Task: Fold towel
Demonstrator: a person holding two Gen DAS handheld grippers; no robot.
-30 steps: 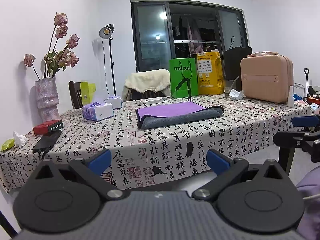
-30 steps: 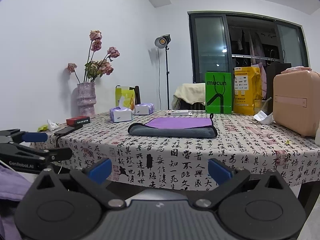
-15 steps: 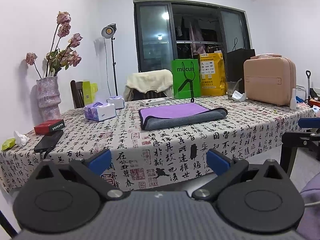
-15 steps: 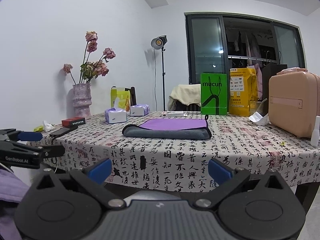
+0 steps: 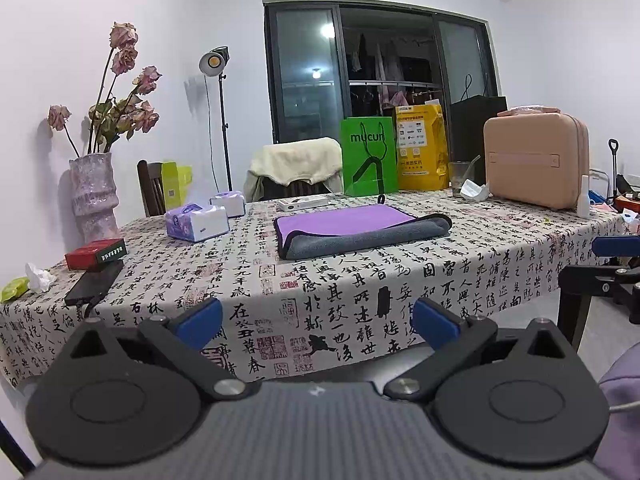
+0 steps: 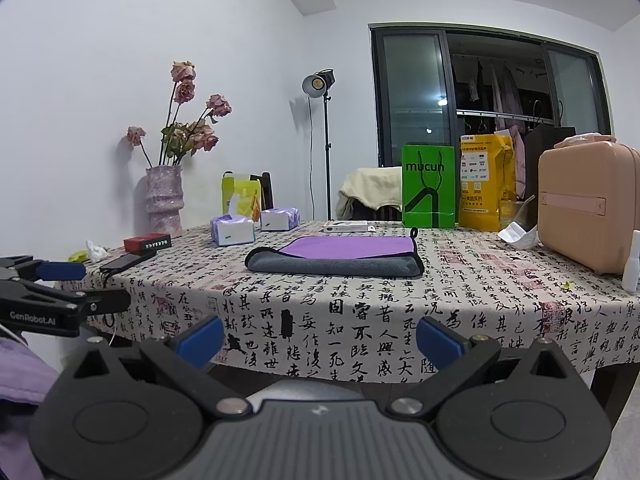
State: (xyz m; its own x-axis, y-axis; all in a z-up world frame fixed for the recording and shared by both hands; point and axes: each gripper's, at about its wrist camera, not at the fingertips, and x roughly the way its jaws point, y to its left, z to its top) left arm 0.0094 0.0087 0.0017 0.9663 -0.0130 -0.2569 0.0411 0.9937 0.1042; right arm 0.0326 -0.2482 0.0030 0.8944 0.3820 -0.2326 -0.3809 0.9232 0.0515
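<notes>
From the left wrist view, our left gripper [image 5: 316, 318] is held off the near edge of the table [image 5: 400, 280], its blue-tipped fingers [image 5: 198, 316] spread wide with nothing between them. The towel [image 5: 360, 228], purple on top and grey along its rolled near edge, lies flat on the calligraphy cloth, well beyond the gripper and near the table's middle. To the towel's left sit two tissue boxes [image 5: 196, 222]; behind it stands the green bag [image 5: 370, 156]. Our right gripper [image 5: 608, 268] shows at the towel's right, off the table's corner.

From the right wrist view, our right gripper [image 6: 320, 342] is likewise short of the table edge, fingers [image 6: 438, 340] parted and empty. The towel [image 6: 336, 258] lies ahead with a small loop at its far right corner. The left gripper [image 6: 60, 284] appears well to the towel's left, beside the table; from this side view we cannot tell how its fingers stand.

We judge this to be the approach: nothing is grasped yet, and the towel looks already doubled once. Next we need to bring both grippers over the table to one edge of the towel, one at each corner, and close on the layers together before carrying them across.
</notes>
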